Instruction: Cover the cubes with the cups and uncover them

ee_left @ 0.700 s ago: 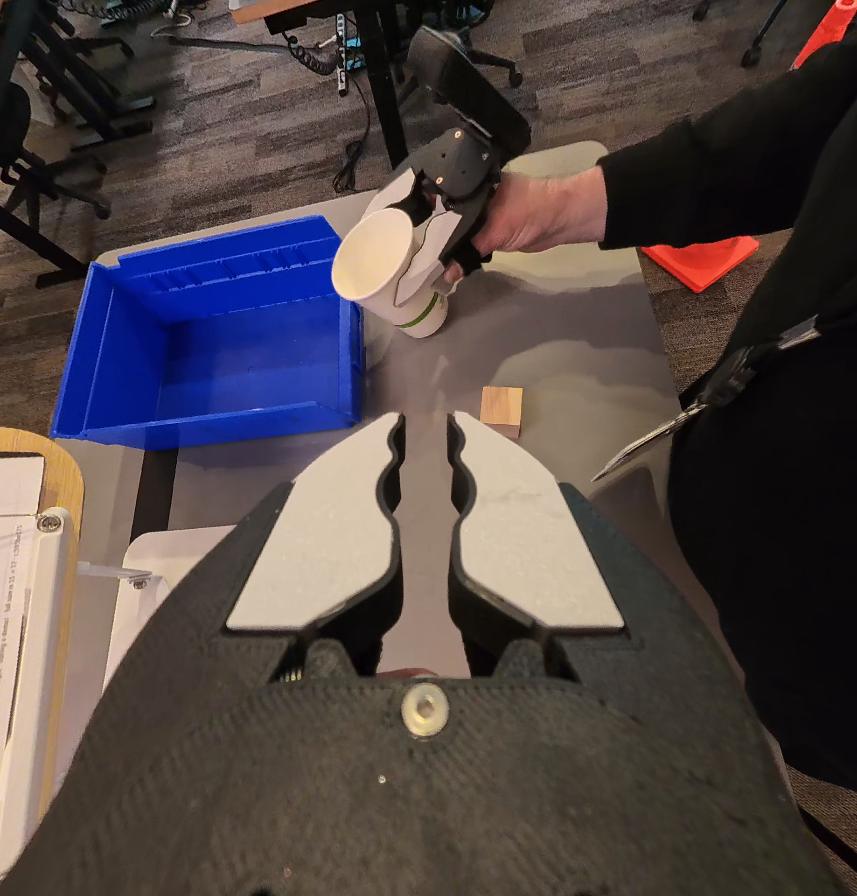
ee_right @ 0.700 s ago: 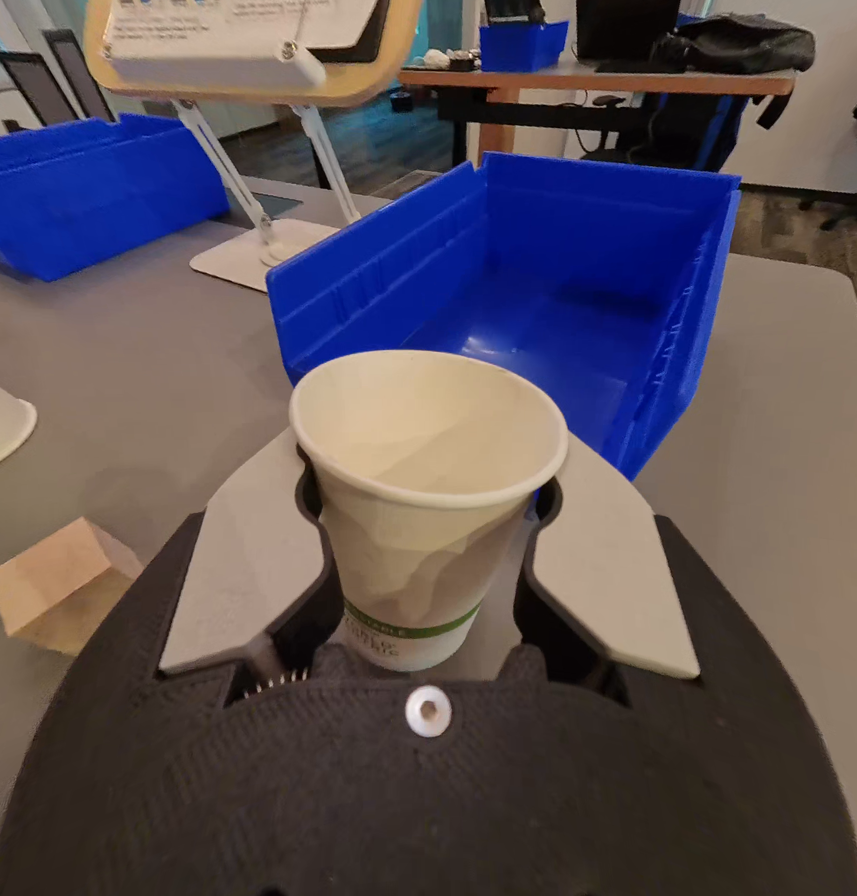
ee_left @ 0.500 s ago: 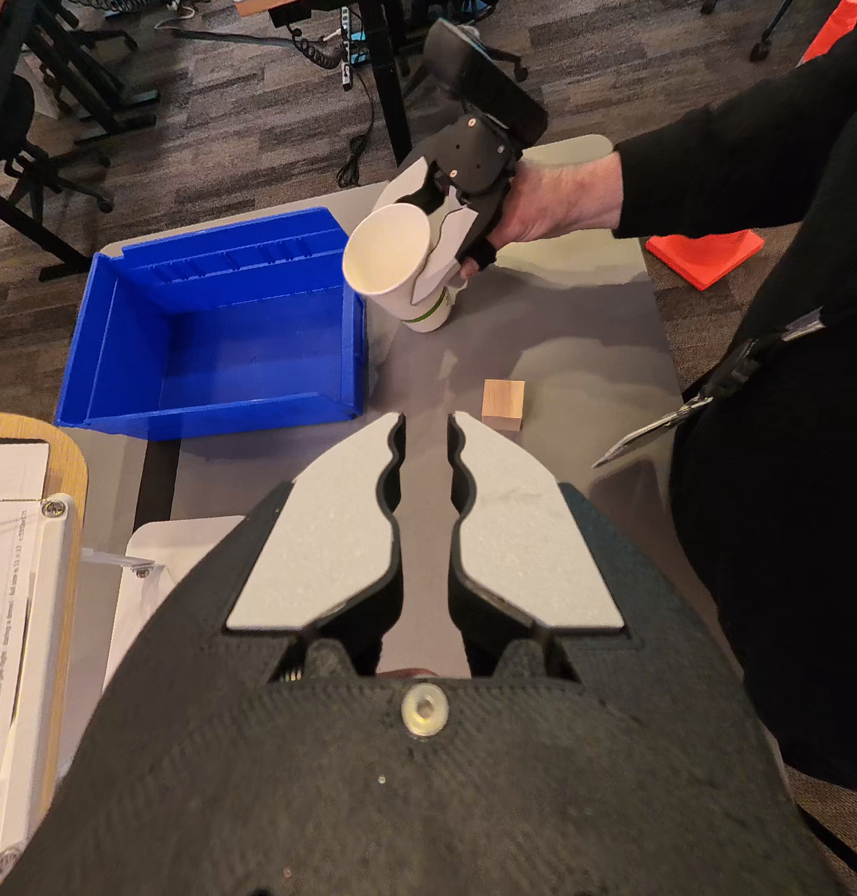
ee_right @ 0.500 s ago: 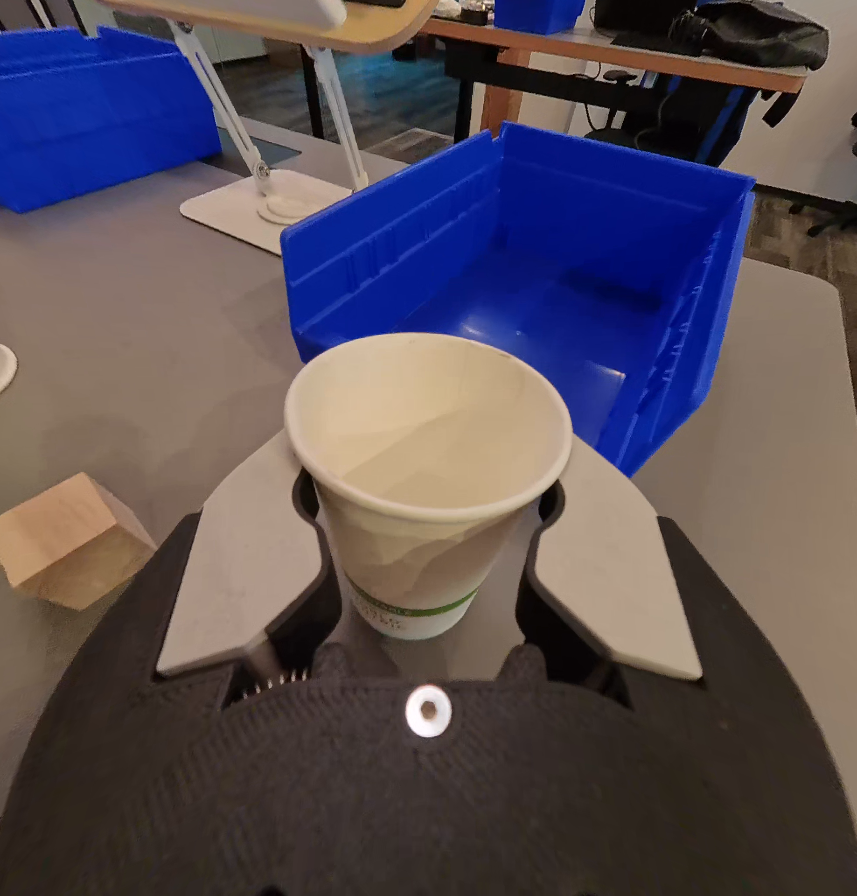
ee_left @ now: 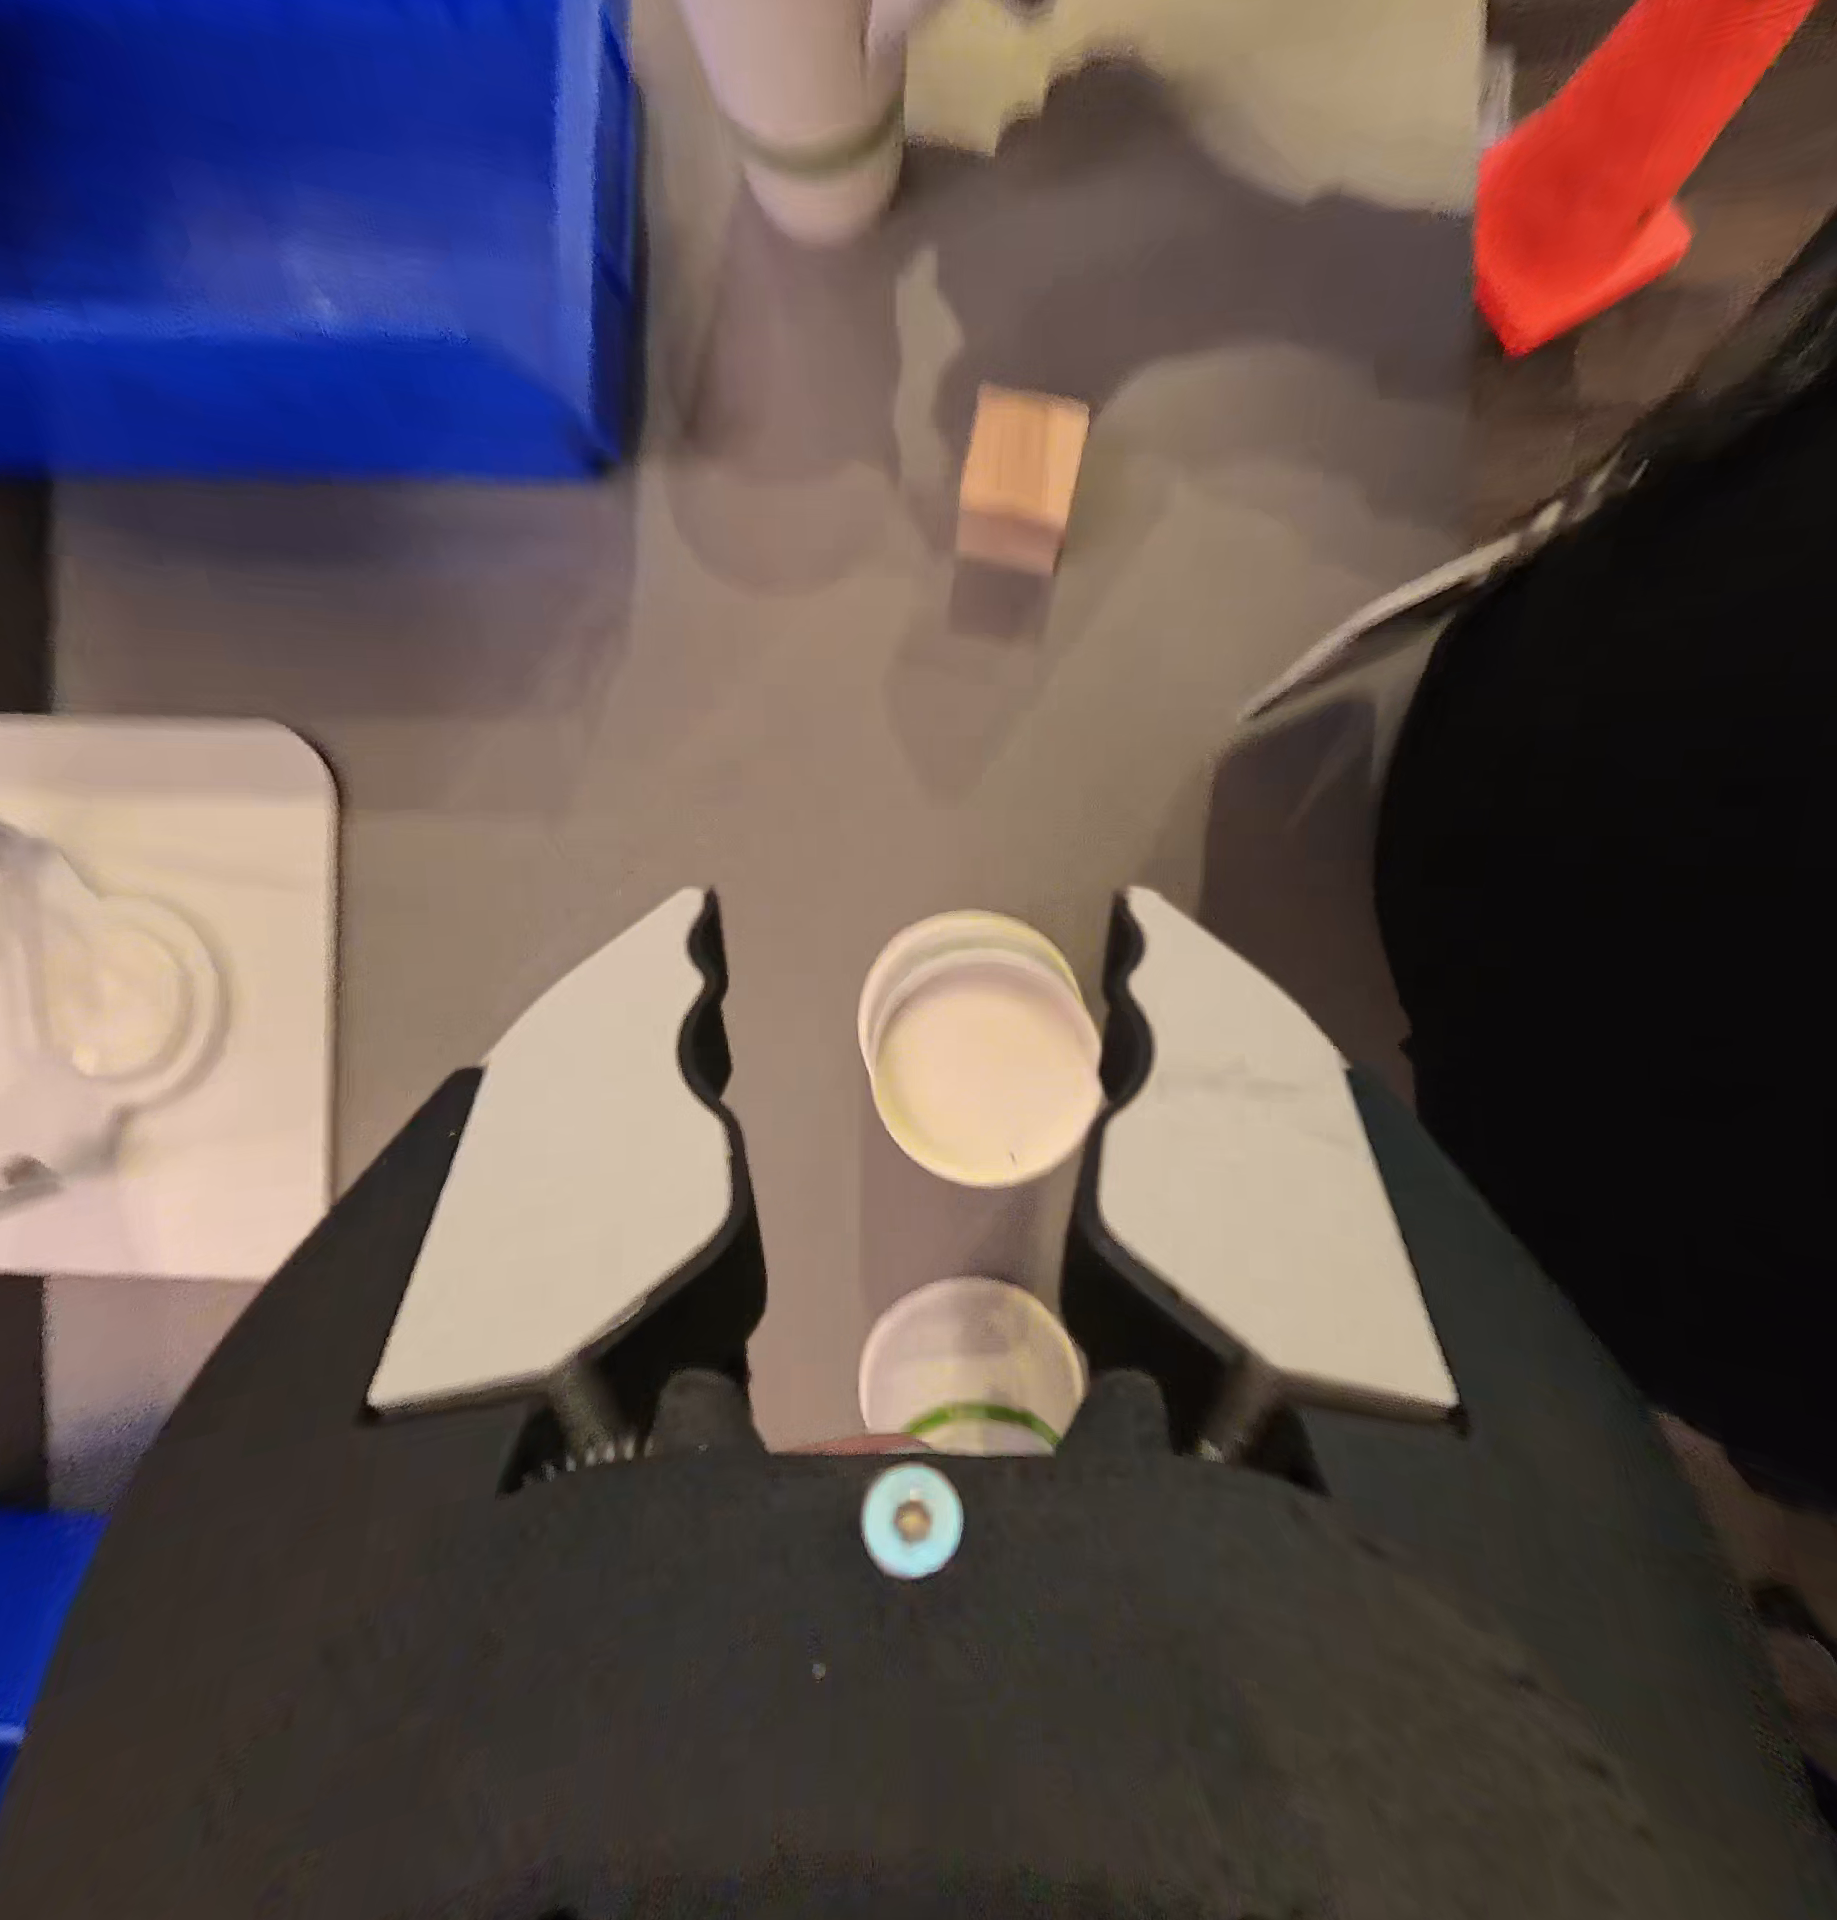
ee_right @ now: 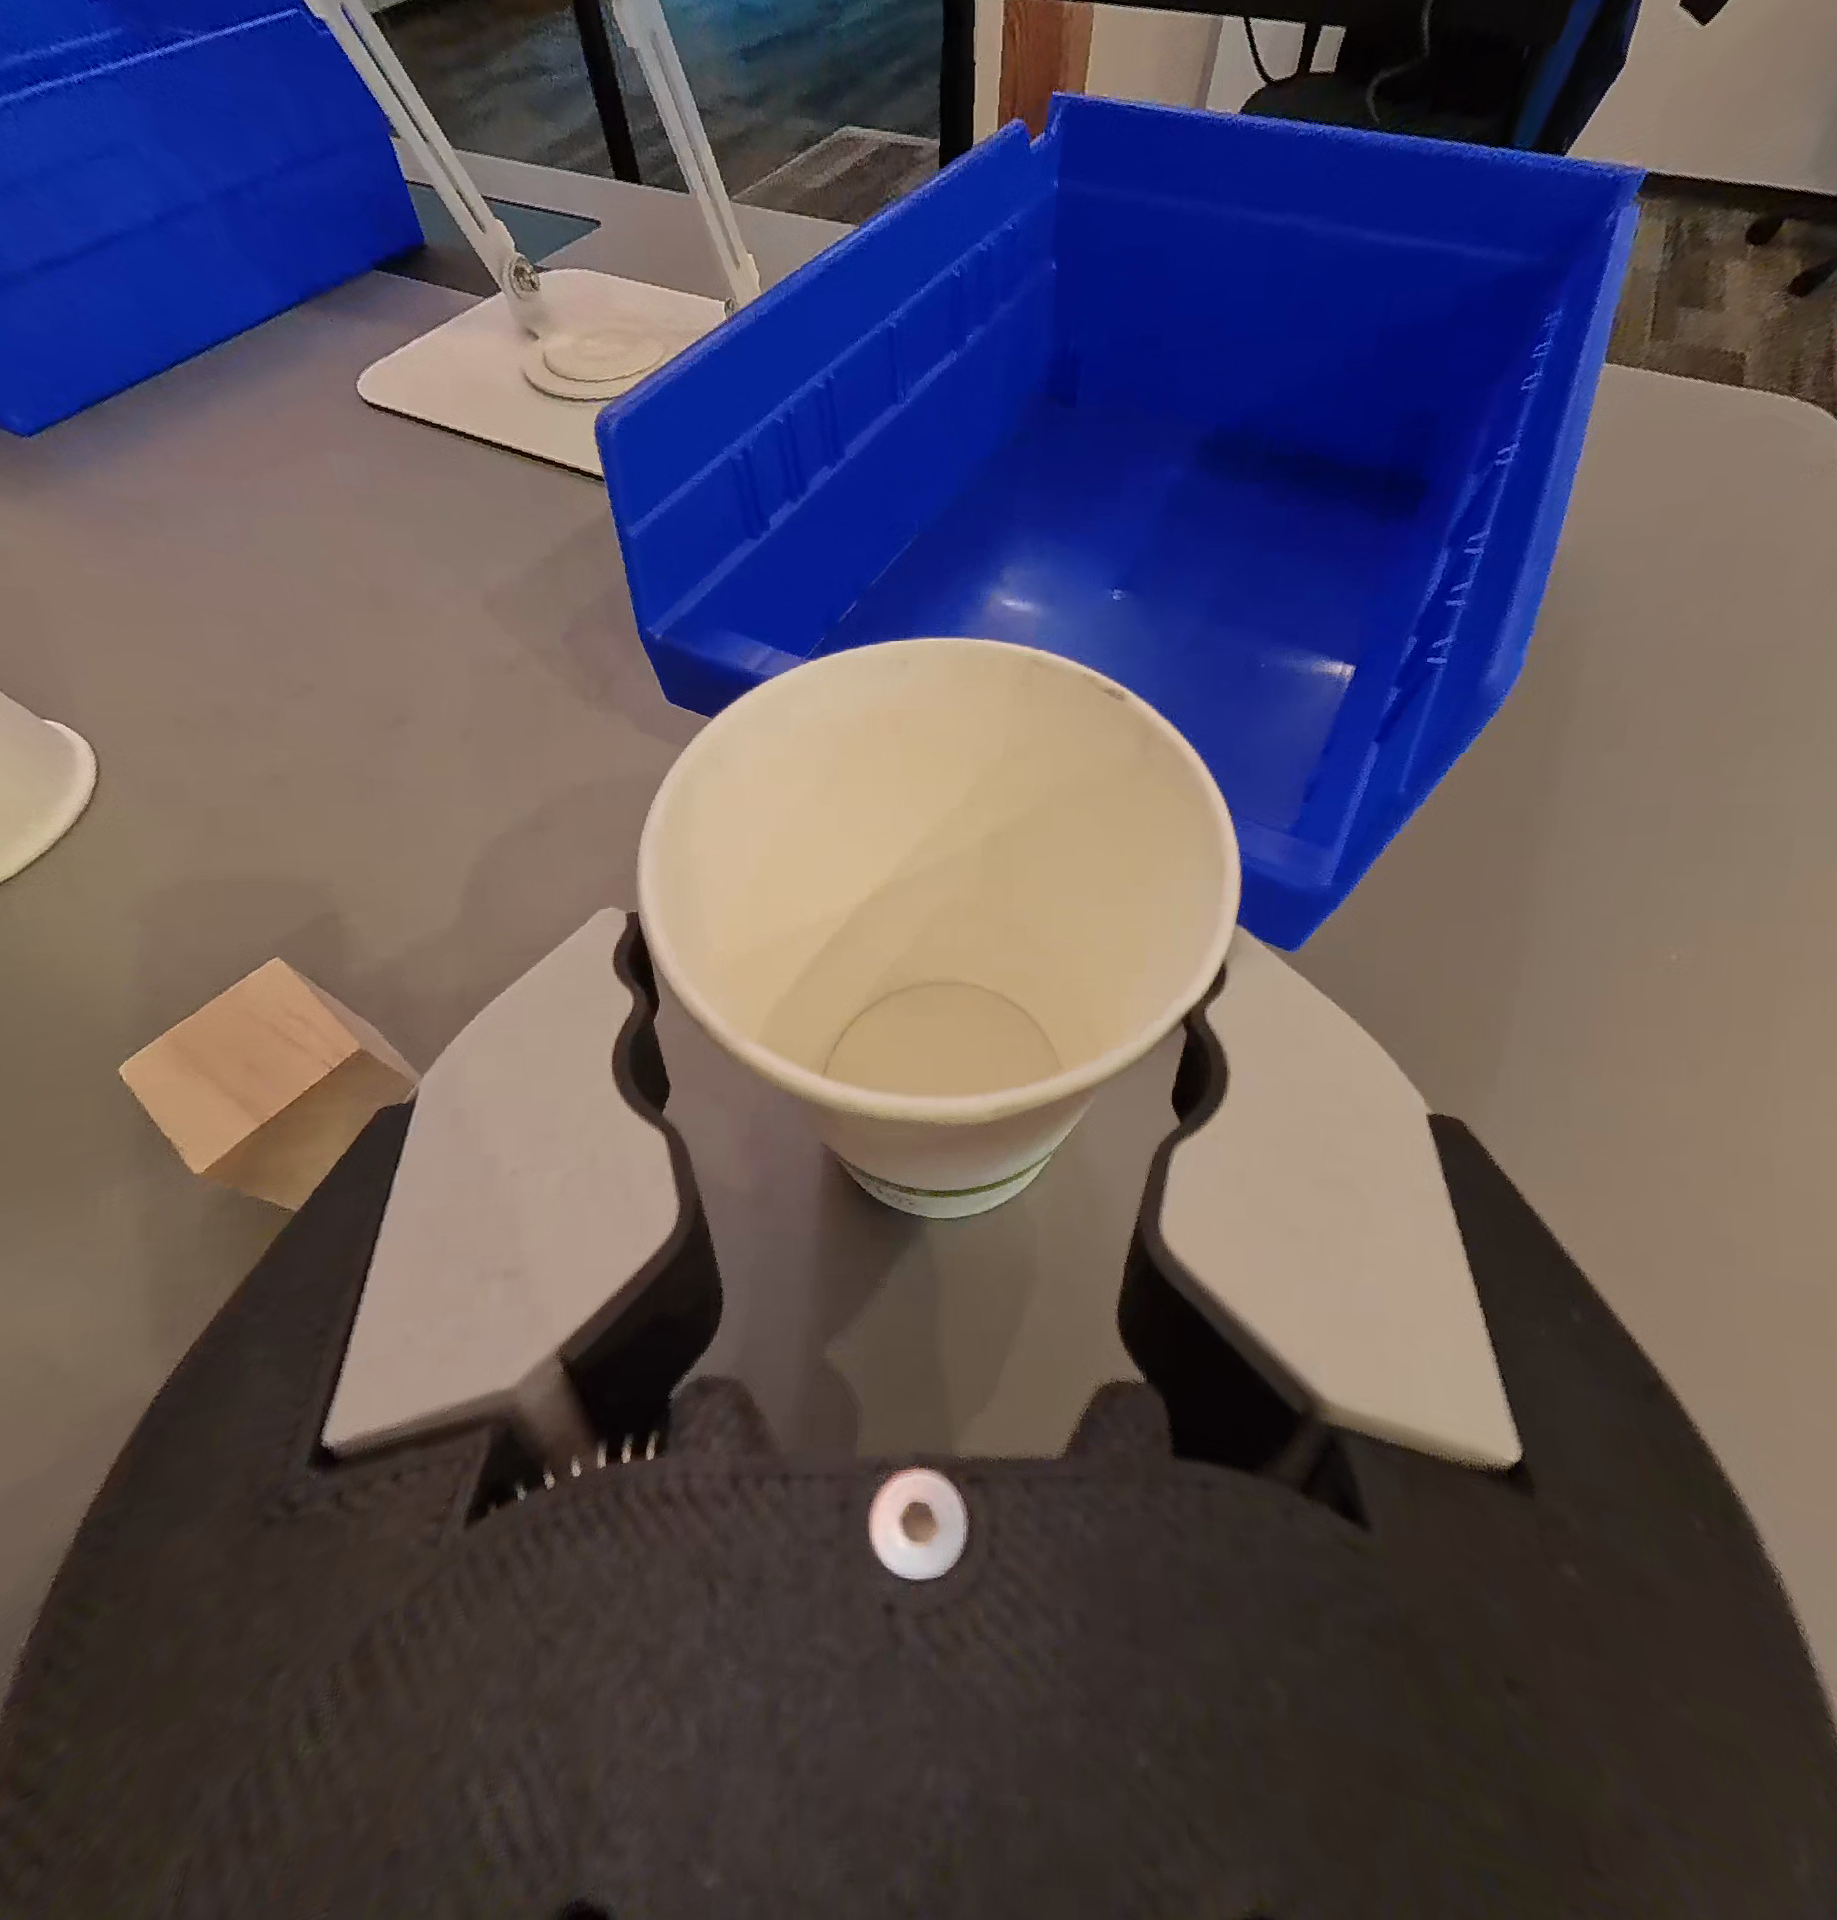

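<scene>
In the left wrist view, a blue plastic bin [ee_left: 270, 229] fills the upper left of the frame and a white stand base [ee_left: 145, 987] sits at the left edge on the grey surface [ee_left: 581, 727]. Your left gripper [ee_left: 914, 987] is spread wide above an upside-down white paper cup [ee_left: 981, 1049], which sits close to its right finger. A pale wooden cube [ee_left: 1018, 478] lies uncovered above centre.

In the right wrist view, the cube [ee_right: 259, 1081] sits at the lower left. Your right gripper [ee_right: 919, 997] is released, fingers apart either side of an upright white paper cup with a green band [ee_right: 935, 925] standing on the surface.
</scene>
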`<state>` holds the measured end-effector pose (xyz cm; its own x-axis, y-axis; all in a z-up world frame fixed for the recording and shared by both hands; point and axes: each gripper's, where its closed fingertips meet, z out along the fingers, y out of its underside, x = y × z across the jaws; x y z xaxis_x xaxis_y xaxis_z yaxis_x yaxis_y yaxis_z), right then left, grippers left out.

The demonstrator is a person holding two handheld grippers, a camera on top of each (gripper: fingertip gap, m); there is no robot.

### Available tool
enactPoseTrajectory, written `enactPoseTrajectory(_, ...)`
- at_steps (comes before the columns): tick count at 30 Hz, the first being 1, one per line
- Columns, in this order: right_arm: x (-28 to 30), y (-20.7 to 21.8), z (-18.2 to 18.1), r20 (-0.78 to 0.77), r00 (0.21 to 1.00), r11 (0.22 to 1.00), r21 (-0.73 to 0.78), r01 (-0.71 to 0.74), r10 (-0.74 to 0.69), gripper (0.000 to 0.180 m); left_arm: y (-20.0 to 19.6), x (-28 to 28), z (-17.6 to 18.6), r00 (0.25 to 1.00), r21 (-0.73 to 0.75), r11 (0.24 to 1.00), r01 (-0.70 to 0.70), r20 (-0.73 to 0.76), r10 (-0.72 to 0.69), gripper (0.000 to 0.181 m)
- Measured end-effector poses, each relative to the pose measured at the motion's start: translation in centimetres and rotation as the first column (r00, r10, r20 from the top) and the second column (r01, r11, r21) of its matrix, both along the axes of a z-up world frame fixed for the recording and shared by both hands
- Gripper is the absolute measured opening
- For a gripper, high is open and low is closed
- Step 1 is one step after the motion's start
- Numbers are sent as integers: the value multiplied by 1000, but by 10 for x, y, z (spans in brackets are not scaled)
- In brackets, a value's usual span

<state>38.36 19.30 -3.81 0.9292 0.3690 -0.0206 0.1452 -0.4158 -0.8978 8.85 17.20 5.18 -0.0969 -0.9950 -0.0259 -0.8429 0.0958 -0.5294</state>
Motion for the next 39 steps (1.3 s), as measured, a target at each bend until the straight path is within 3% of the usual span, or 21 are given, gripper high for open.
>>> enactPoseTrajectory(1,0,-1,1,0,1000,1000,-2,1,-1,98,-2,-8,-13,998,-12,1000,-8,-56,7,75)
enactPoseTrajectory(6,-5,-3,8,10,1000,1000,6,1,-1,96,-15,-34,-65,969,-46,999,-25,-249,13,100)
enactPoseTrajectory(10,-6,-4,14,23,1000,1000,17,6,-7,95,-23,-39,-95,941,-65,998,-11,-338,-12,94)
enactPoseTrajectory(11,-5,-4,15,24,1000,1000,19,8,-9,95,-24,-39,-99,937,-63,998,-8,-350,-15,85)
enactPoseTrajectory(12,-4,-5,16,24,1000,1000,18,12,-12,95,-24,-37,-102,937,-59,998,-3,-348,-17,76)
enactPoseTrajectory(18,2,-11,16,26,999,999,5,36,-37,99,-24,-31,-100,948,-60,998,-3,-319,-16,75)
enactPoseTrajectory(23,16,-23,33,43,997,998,24,63,-64,103,-21,-29,-77,972,-79,996,-31,-236,11,75)
enactPoseTrajectory(26,22,-31,60,101,992,994,82,71,-79,100,-18,-27,-50,990,-112,992,-61,-135,46,75)
enactPoseTrajectory(29,-7,-34,105,99,995,986,163,-24,8,89,-14,-20,-2,990,-198,977,-84,94,104,75)
enactPoseTrajectory(33,-87,-28,145,-49,965,943,229,-242,259,80,-10,-9,66,876,-310,951,-18,453,164,74)
enactPoseTrajectory(35,-126,-25,153,-210,898,911,239,-337,387,79,-14,-5,93,785,-322,945,58,600,156,74)
enactPoseTrajectory(39,-185,-23,162,-575,619,837,264,-479,536,69,-21,-1,124,638,-291,947,140,758,138,75)
